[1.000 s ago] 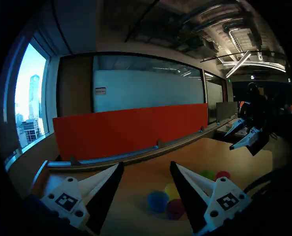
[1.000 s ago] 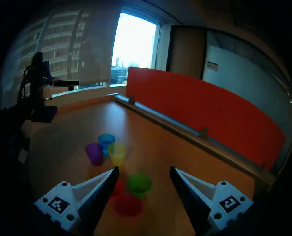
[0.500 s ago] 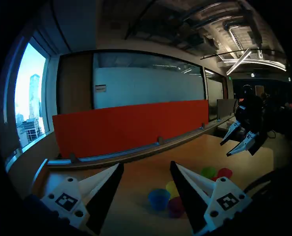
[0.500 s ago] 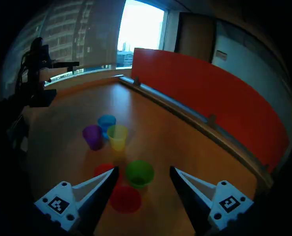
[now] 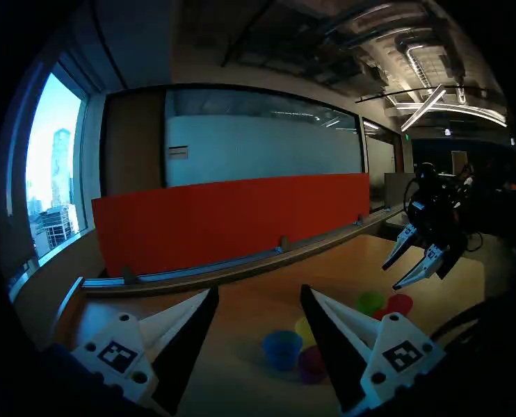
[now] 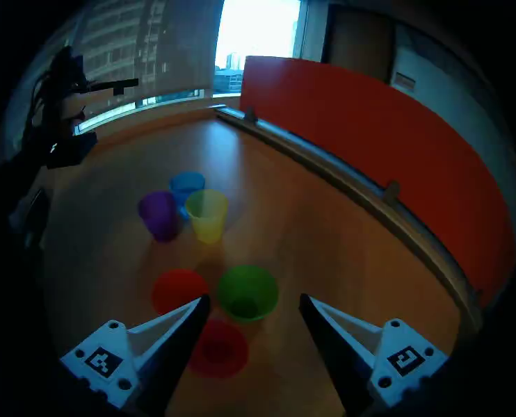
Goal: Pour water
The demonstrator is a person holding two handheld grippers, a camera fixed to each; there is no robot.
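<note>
White wall label (image 5: 177, 152) beyond cups (image 5: 281, 346), illegible

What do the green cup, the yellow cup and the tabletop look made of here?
The green cup and yellow cup look like thin plastic: saturated colour, slightly translucent walls, smooth rims. The tabletop looks like wood or wood-look laminate: warm brown, smooth, with a soft sheen; which one, I cannot tell.

Smooth wood-grain table (image 6: 307, 208), faintly glossy — green cup (image 6: 247, 292) of translucent plastic — matt orange partition (image 6: 397, 125).
</note>
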